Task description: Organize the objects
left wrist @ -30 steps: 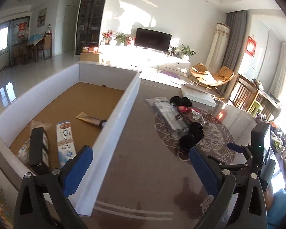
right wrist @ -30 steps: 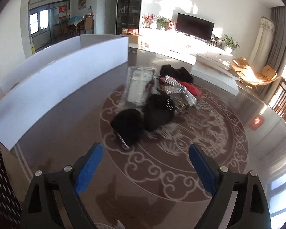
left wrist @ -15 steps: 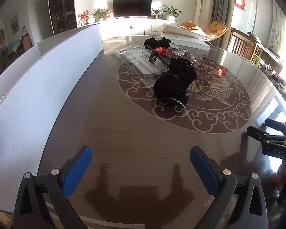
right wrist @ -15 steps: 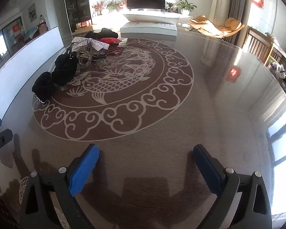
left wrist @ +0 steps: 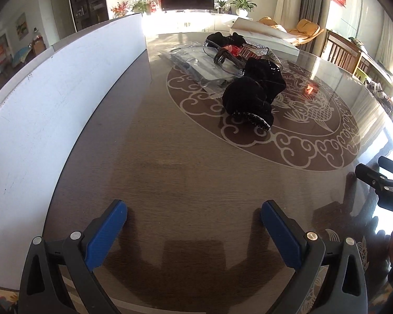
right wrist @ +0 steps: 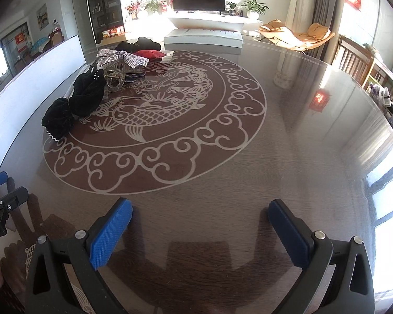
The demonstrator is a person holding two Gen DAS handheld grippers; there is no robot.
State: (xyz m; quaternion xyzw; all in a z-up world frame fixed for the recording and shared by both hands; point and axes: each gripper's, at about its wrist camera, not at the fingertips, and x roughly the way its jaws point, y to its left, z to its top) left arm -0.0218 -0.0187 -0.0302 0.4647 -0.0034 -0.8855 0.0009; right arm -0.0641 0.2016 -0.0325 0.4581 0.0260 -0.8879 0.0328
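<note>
A heap of hair accessories lies on the round glass table: black velvet scrunchies point(left wrist: 249, 99) point(right wrist: 73, 104), a silver rhinestone bow point(right wrist: 123, 59), a clear claw clip point(right wrist: 115, 77), a red piece point(right wrist: 148, 53) and a clear plastic bag point(left wrist: 196, 62). My left gripper point(left wrist: 194, 217) is open and empty, low over the table's near edge, well short of the heap. My right gripper point(right wrist: 200, 217) is open and empty, near the table's front, with the heap far to its upper left.
A white-walled box point(left wrist: 52, 99) stands along the table's left side; its wall also shows in the right wrist view point(right wrist: 26, 89). A flat white box point(right wrist: 204, 39) lies at the table's far edge. Each gripper shows at the other view's edge.
Both grippers have dropped low to the near table edge and settled. The left one swung away from above the white box; the box's inside is now hidden.
</note>
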